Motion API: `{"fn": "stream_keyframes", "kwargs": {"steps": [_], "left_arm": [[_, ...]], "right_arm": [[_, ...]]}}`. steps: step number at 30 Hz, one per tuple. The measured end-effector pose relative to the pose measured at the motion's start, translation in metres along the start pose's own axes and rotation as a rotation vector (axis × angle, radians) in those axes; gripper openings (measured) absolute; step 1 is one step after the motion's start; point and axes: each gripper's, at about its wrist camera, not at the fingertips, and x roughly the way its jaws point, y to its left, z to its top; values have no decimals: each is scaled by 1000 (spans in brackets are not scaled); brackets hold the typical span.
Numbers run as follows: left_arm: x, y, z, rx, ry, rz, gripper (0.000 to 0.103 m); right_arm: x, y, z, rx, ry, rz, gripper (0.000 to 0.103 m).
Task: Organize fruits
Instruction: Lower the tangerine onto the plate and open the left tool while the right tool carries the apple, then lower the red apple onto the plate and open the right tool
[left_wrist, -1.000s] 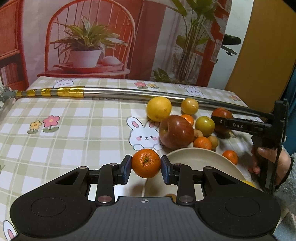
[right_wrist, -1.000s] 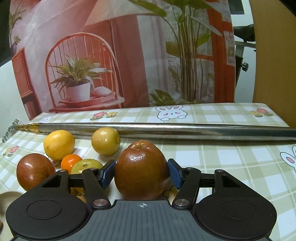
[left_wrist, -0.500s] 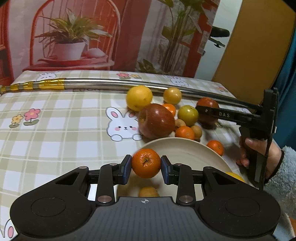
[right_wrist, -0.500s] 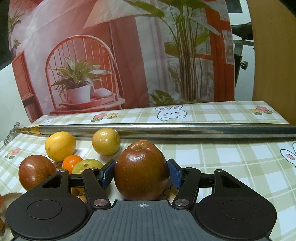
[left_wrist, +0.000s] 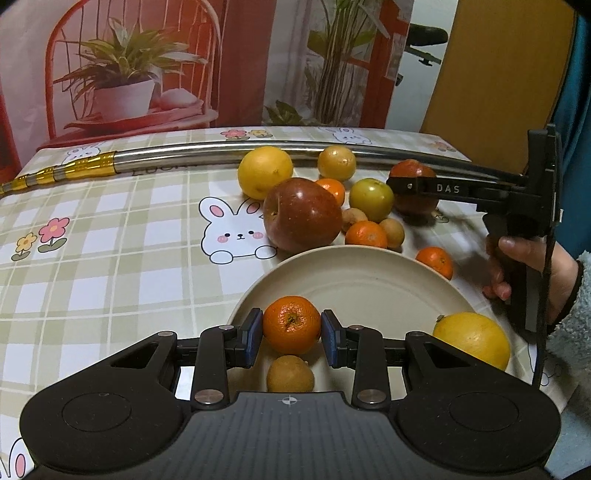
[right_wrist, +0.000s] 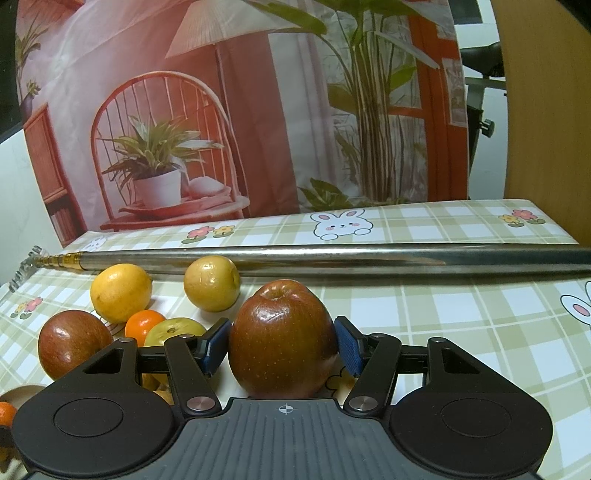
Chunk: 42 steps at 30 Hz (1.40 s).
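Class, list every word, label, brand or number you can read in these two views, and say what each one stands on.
"DAS": white letters on the side of the right gripper, seen from the left wrist.
Engraved letters on the steel pole, near its gold bands: too faint to read.
Nothing else is legible.

A dark red apple (right_wrist: 281, 339) sits between the blue pads (right_wrist: 349, 350) of the right gripper (right_wrist: 280, 345) at lower centre of the frame, both pads pressed to its sides on a checked tablecloth (right_wrist: 461, 314) printed with rabbits and flowers. To its left lie a second red apple (right_wrist: 72, 343), a mandarin (right_wrist: 143, 325), a greenish fruit (right_wrist: 173, 329) partly hidden behind the gripper's finger, a yellow lemon (right_wrist: 121, 291) and a yellow round fruit (right_wrist: 211, 283). Behind them a telescopic metal pole (right_wrist: 332, 258) runs across the frame's middle, in front of a backdrop (right_wrist: 240, 110) showing a red chair and potted plants.
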Motion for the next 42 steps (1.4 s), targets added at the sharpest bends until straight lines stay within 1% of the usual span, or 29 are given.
{"fn": "stream_keyframes", "kwargs": {"steps": [11,14,16,20,25,27,29,36,38,42], "left_arm": [[-2,3,0,-23,-5,4,36],[-5,5,2,-36,-17,-6,36],[-8,4,3,-39,-27,-14,37],[-13,0,3,-37,-39,-19,39],[-23,1,2,-55,-57,-13,41],[-26,3,1,-67,-62,-6,43],[-31,6,0,-84,-68,3,50],[-49,18,-5,-137,-90,38,57],[-53,22,-6,-155,-94,45,61],[-58,28,-8,-184,-103,53,64]], "right_arm": [[-2,0,-1,5,-15,-12,57],[-8,5,-1,-20,-6,-13,57],[-17,6,-1,-31,-9,-9,57],[-44,14,2,-13,-21,14,57],[-72,37,0,-44,6,70,57],[-79,49,-4,-57,23,103,57],[-83,60,-8,-62,46,130,57],[-84,97,-19,-102,108,191,57],[-81,106,-22,-119,121,201,57],[-74,114,-25,-134,153,202,57]]}}
